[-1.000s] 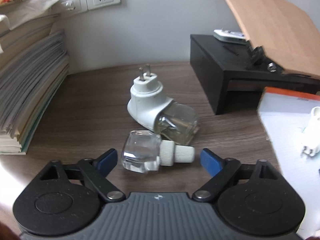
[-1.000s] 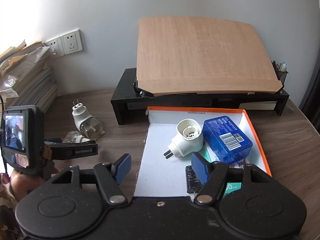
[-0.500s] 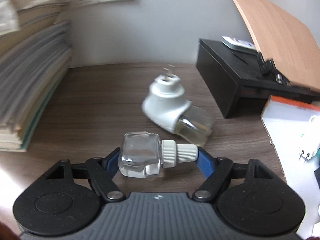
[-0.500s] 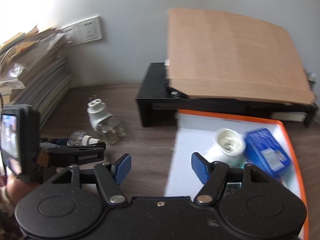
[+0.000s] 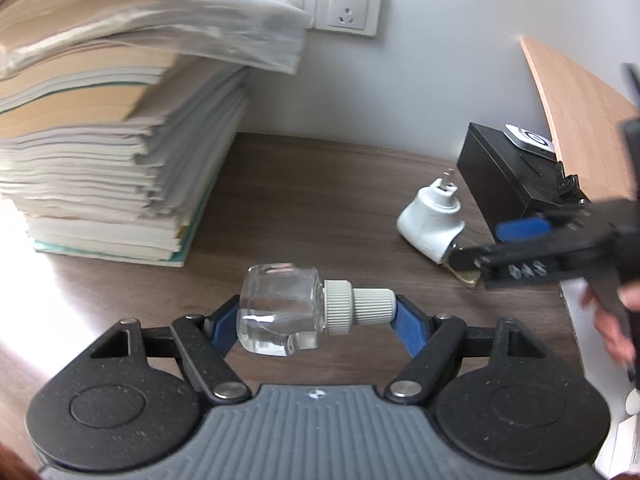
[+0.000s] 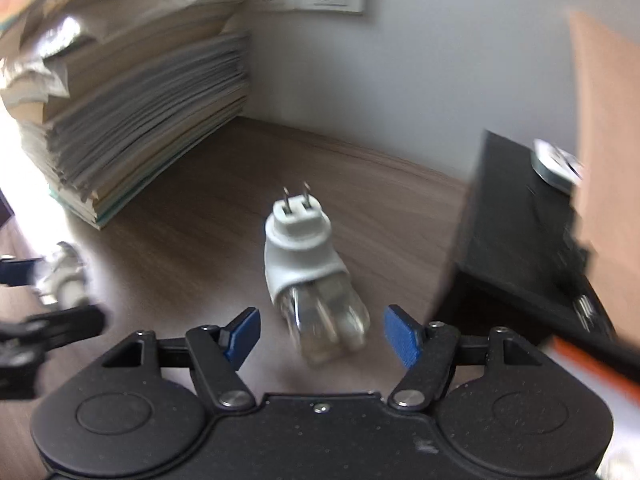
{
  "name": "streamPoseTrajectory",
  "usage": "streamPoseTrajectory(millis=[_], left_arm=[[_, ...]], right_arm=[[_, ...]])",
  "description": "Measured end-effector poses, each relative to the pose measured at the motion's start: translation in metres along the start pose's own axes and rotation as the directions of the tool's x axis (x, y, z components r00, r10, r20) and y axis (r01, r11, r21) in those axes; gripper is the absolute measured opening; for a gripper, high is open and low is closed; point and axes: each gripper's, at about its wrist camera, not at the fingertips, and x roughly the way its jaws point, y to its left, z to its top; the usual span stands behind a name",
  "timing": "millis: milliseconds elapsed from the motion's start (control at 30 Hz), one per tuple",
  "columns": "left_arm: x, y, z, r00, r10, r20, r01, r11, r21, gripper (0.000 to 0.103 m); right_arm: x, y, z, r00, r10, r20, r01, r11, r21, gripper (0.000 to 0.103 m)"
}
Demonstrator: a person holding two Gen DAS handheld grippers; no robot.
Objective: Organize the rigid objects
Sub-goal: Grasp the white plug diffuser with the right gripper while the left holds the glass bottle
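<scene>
The left gripper (image 5: 318, 318) clamps a small clear glass bottle (image 5: 278, 314) lengthwise, one blue pad on its base, the other on the tip of its white ribbed cap (image 5: 356, 312). Held end to end and sideways, the bottle hangs clear of the dark wooden desk (image 5: 312, 184), likely so it can be carried off to be sorted.

The right gripper (image 6: 322, 336) has jaws spread wide and just been opening further, nothing pressed between them. They straddle the glass end of a white plug-in vaporizer (image 6: 306, 264), which lies on the desk with its two metal prongs pointing away. The wide stance looks like a set-up to close on that body.

Further out, a tall stack of papers (image 5: 108, 140) sits against the wall at left, a black stand (image 5: 508, 176) at right, and wall sockets (image 5: 348, 8) above.
</scene>
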Motion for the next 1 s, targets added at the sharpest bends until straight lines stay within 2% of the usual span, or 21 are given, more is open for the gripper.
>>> streamPoseTrajectory(millis=[100, 133, 200, 300, 367, 433, 500, 700, 1000], left_arm=[[-0.005, 0.008, -0.003, 1.0, 0.009, -0.001, -0.009, 1.0, -0.028, 0.079], [-0.006, 0.009, -0.004, 1.0, 0.011, -0.002, -0.011, 0.999, -0.034, 0.079], [-0.006, 0.01, -0.006, 1.0, 0.018, -0.005, -0.018, 0.999, -0.034, 0.079], [-0.01, 0.014, -0.008, 1.0, 0.019, 0.002, -0.019, 0.999, -0.043, 0.079], [-0.011, 0.016, -0.009, 1.0, 0.025, 0.006, -0.025, 0.998, -0.051, 0.079], [-0.013, 0.019, -0.011, 0.999, 0.032, 0.007, -0.032, 0.998, -0.056, 0.079], [-0.016, 0.021, -0.012, 0.999, 0.04, 0.008, -0.039, 0.997, -0.062, 0.079], [-0.023, 0.022, -0.014, 0.999, 0.047, 0.006, -0.046, 0.996, -0.072, 0.079], [-0.043, -0.002, -0.019, 0.999, 0.02, 0.025, -0.019, 0.999, -0.048, 0.079]], right_arm=[[0.02, 0.003, 0.012, 1.0, 0.018, -0.021, -0.018, 0.999, -0.042, 0.082], [0.022, 0.008, 0.014, 1.0, -0.005, -0.01, 0.004, 0.998, -0.06, 0.083], [0.029, 0.019, 0.019, 1.0, 0.008, -0.005, -0.008, 0.991, -0.131, 0.087], [0.043, 0.029, 0.021, 0.998, -0.06, -0.034, 0.053, 0.986, -0.16, 0.087], [0.047, 0.028, 0.019, 0.998, -0.06, -0.036, 0.056, 0.992, -0.114, 0.088], [0.047, 0.019, 0.016, 0.999, -0.009, -0.047, 0.008, 1.0, -0.01, 0.086], [0.042, 0.013, 0.009, 0.999, 0.037, -0.028, -0.034, 0.995, 0.092, 0.069], [0.015, 0.041, -0.008, 0.998, -0.042, -0.039, 0.046, 0.991, 0.124, 0.067], [-0.058, 0.064, -0.03, 0.99, -0.138, 0.011, 0.135, 0.977, 0.164, 0.067]])
